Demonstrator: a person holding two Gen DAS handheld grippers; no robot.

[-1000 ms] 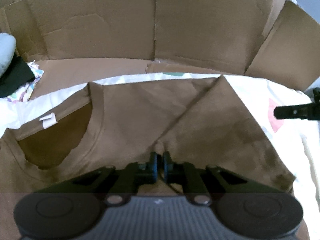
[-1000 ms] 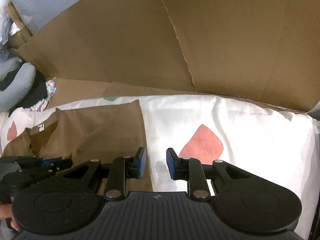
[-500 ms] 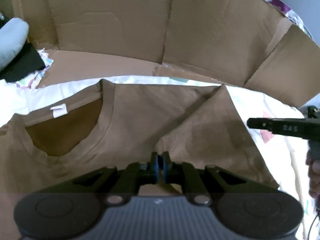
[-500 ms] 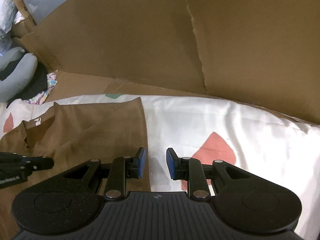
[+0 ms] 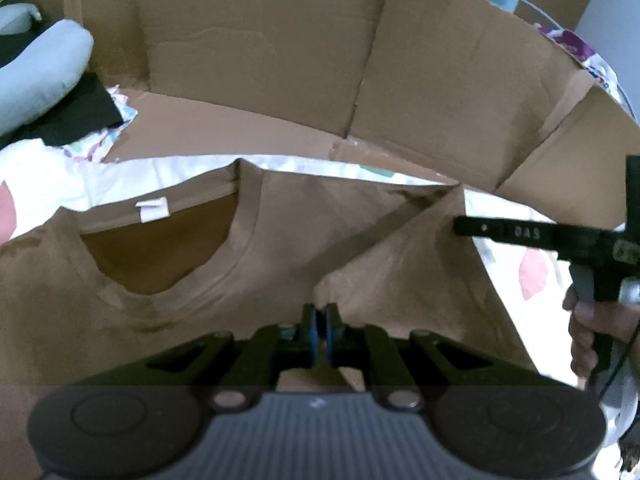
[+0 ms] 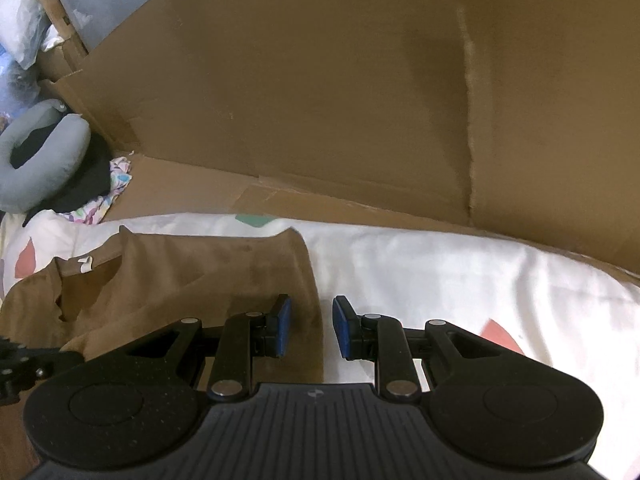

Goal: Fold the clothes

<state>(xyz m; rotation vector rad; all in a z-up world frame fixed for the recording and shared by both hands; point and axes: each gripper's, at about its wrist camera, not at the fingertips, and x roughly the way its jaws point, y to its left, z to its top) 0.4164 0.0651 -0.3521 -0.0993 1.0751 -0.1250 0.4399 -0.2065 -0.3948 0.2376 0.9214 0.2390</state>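
Observation:
A brown T-shirt (image 5: 360,240) lies flat on the white patterned sheet (image 6: 440,272), collar and white label (image 5: 152,212) to the left. Its right side is folded inward along a diagonal crease. My left gripper (image 5: 320,322) is shut on the corner of that folded flap, low over the shirt's chest. My right gripper (image 6: 310,326) stands open with the shirt's right folded edge (image 6: 316,312) between its blue pads (image 6: 283,320), nothing pinched. In the left wrist view one of its fingers (image 5: 500,234) reaches over the flap's right edge, held by a hand (image 5: 588,320).
Cardboard walls (image 6: 320,100) stand close behind the sheet, and a cardboard flap (image 5: 240,128) lies flat at their foot. A grey neck pillow (image 6: 36,164) and a black cloth (image 6: 88,184) sit at the far left. Bare sheet spreads to the right of the shirt.
The left gripper closed fully on the flap corner and drew it across the shirt. The right gripper moved left until its pads straddle the shirt's right edge.

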